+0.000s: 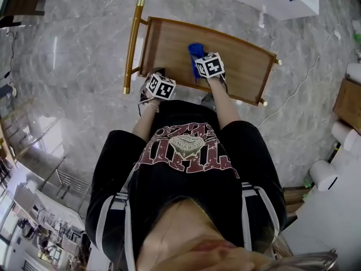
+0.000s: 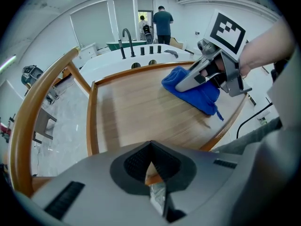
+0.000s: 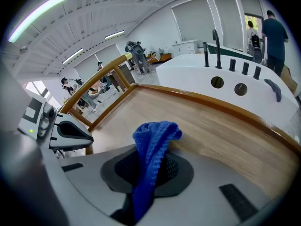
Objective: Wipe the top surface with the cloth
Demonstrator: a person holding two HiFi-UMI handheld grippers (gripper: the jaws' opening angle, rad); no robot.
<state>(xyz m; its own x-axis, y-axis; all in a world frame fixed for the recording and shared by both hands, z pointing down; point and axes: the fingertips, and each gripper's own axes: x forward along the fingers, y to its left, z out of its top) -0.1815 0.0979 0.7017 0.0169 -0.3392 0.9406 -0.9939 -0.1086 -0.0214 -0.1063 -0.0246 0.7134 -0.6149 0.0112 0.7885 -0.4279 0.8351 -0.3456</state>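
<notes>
The wooden top (image 1: 237, 72) is a rimmed board with a rail handle, standing in front of me. A blue cloth (image 1: 195, 51) lies bunched on it near the middle. My right gripper (image 1: 203, 61) is shut on the cloth (image 3: 153, 140) and presses it onto the wood (image 3: 211, 126). In the left gripper view the right gripper (image 2: 188, 83) leans down onto the cloth (image 2: 200, 98). My left gripper (image 1: 156, 79) sits at the near left edge of the top. Its jaws (image 2: 151, 173) are closed on the near wooden rim. The left gripper (image 3: 70, 135) also appears beside the top in the right gripper view.
A curved wooden handle rail (image 1: 132, 44) runs along the top's left end. Beyond the top stands a white counter (image 2: 108, 62) with a black tap (image 2: 126, 39). A cable (image 1: 304, 83) lies on the marble floor at right. People (image 2: 162, 22) stand far behind.
</notes>
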